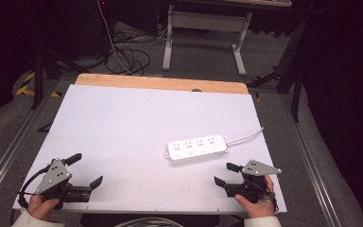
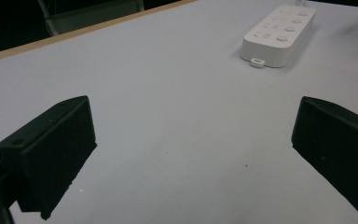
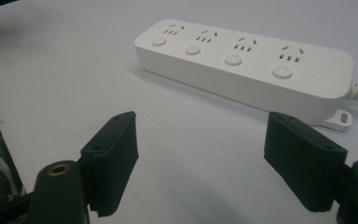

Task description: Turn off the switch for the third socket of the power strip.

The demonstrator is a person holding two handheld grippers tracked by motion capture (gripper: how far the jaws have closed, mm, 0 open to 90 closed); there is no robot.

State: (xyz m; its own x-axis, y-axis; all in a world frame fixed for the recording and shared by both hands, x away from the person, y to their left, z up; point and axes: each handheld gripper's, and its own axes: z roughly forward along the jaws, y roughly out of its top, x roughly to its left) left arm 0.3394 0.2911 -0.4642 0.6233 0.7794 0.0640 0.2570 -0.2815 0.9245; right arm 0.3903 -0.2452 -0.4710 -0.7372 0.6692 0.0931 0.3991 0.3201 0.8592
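1. Table (image 1: 123,123): a white surface carrying one thing, with a wooden strip along its far edge.
2. Power strip (image 1: 197,148): white, with four sockets and four round buttons. It lies flat toward the right edge, nearer the near edge than the far one, and its cable (image 1: 246,137) runs off toward the right edge.
3. Right gripper (image 1: 227,173): held low by the near right corner, jaws spread wide and holding nothing, aimed at the power strip just beyond them.
4. Left gripper (image 1: 86,170): by the near left corner, jaws likewise spread and holding nothing, well apart from the power strip.
5. Step in hand, as judged: the approach, with nothing gripped yet. The next move probably calls for the right gripper to advance and either close across the body or press a button (image 3: 282,72).
6. Hard to make out: where the cable ends past the table edge; whether any button is switched on; the small tab (image 3: 342,117) at the cable end is partly hidden behind a jaw.
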